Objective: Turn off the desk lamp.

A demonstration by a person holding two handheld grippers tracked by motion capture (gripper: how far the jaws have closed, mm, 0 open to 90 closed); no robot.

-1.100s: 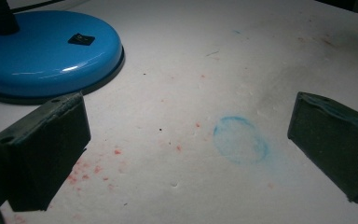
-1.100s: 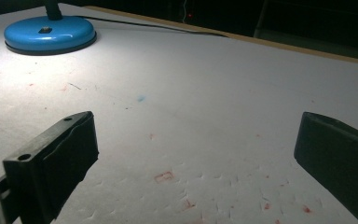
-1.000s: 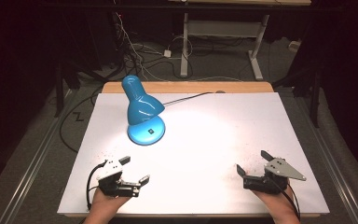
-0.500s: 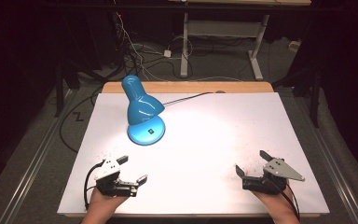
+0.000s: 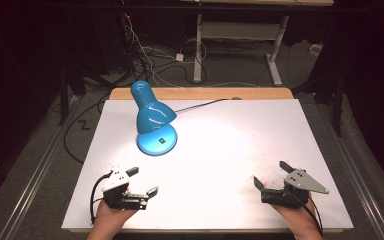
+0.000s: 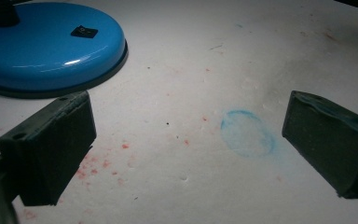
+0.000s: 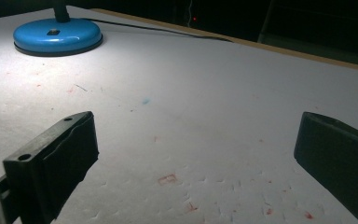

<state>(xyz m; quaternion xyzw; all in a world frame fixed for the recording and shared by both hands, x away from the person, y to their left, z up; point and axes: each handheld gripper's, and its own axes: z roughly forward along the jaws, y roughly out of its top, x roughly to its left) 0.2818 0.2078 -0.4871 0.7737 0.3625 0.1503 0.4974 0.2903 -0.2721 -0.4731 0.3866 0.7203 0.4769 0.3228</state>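
Near the left back corner of the table [image 5: 280, 130] stands a blue lamp [image 5: 152, 120]. It is lit and shines down on the white top. Its round base [image 6: 46, 44] has a small black switch [image 6: 84, 31] on it, and a black cord [image 5: 202, 104] runs from the lamp toward the back edge.

The left gripper [image 5: 139, 181] is near the front edge, on the left side. Its jaws are wide apart and hold nothing. In the left gripper view the lamp base sits just past its left jaw, close but not touching. A faint blue ring [image 6: 248, 133] and small red specks mark the table between the jaws.

The right gripper [image 5: 271, 174] is near the front edge, on the right side, well apart from the lamp. Its jaws are wide apart too, with nothing between them.

The work looks like it has hardly begun. Nobody has hold of the lamp, and neither gripper touches it. I think the left gripper is the one getting ready to reach for it, since it is nearer and points that way. All of the handling is left to do.

Compared with half a second ago, the left gripper has crept a little toward the lamp. The right gripper has stayed where it was, and the lamp has not moved.
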